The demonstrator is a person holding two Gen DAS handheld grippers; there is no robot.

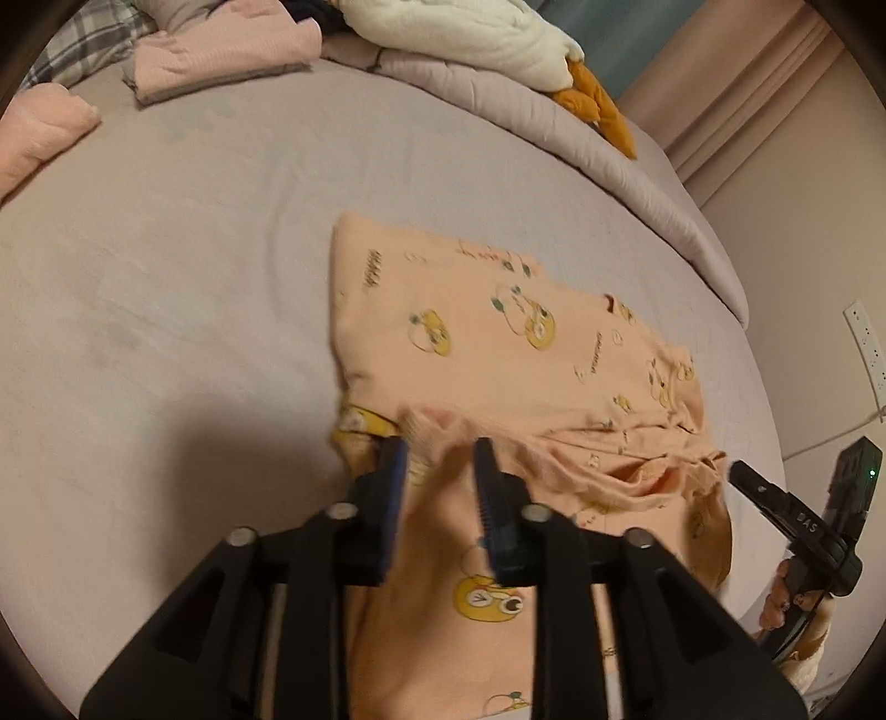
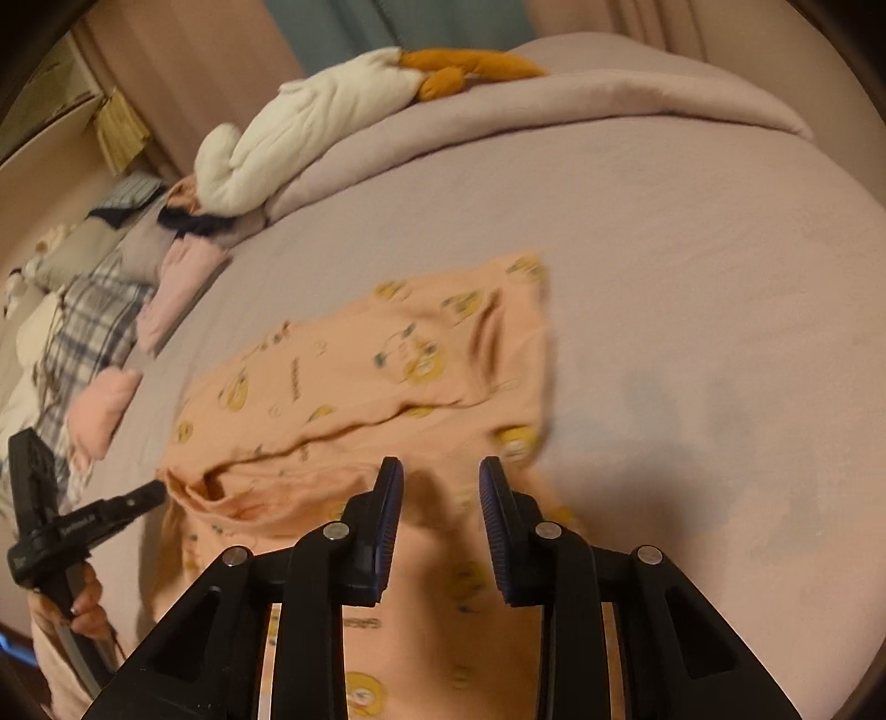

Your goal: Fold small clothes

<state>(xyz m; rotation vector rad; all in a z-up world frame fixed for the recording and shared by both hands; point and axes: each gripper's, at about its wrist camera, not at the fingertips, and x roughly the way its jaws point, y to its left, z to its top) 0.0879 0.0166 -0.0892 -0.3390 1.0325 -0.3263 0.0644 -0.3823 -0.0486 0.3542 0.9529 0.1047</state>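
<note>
Peach cotton printed with yellow cartoon ducks, the small garment (image 1: 498,354) lay on the lilac bed sheet (image 1: 194,288), spread from the centre of the left wrist view toward 5 o'clock. We saw its near edge bunched into a ridge of folds just ahead of our left tool (image 1: 441,459). That tool's jaws stood apart, with a tuft of the peach fabric rising between the fingertips; we could not tell whether the pads touched it, and they were not clenched on it.

In the right wrist view the same garment (image 2: 387,376) ran from 9 o'clock across the centre, partly folded over itself, with more of it passing beneath our right tool (image 2: 441,476). This tool was likewise released, its ribbed blue pads (image 2: 390,515) spread wide above the cloth and holding nothing.

Each tool showed in the other's camera: the right tool (image 1: 745,482) sat at 4 o'clock in the left view, at the garment's crumpled corner, and the left tool (image 2: 158,490) at 8 o'clock in the right view, its tip at the fabric's edge.

At 12 o'clock on the bed we saw a white plush toy with orange feet (image 2: 310,138) lying on a rolled duvet (image 2: 554,116), and at 10 o'clock folded pink clothes (image 1: 232,50).
</note>
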